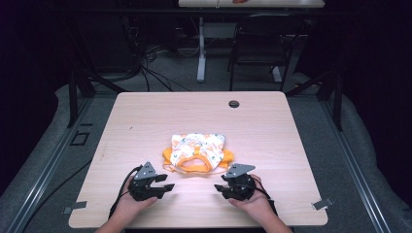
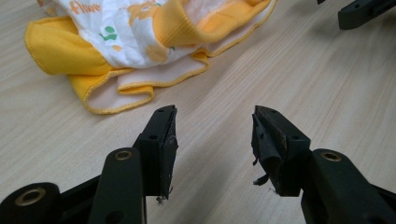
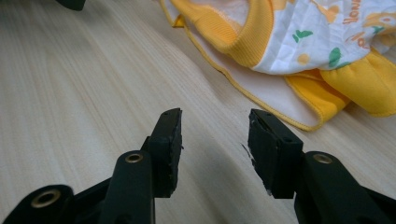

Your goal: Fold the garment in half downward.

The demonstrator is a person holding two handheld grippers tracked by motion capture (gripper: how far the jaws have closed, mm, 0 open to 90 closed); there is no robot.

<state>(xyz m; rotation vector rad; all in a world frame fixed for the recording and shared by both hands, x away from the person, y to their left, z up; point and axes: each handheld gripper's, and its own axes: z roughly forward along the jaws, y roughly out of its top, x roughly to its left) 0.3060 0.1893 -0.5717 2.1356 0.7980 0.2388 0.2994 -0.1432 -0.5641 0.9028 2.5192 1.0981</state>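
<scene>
My left gripper [image 1: 154, 186] and right gripper [image 1: 234, 186] sit low on desk [image 1: 145, 116], near me. Both jaws wide apart, holding nothing. Nothing started, I think; all work left. Little baby clothes [image 1: 198, 152] lie just past jaws, mid desk: bunched heap, white with orange and green prints, yellow edges.
</scene>
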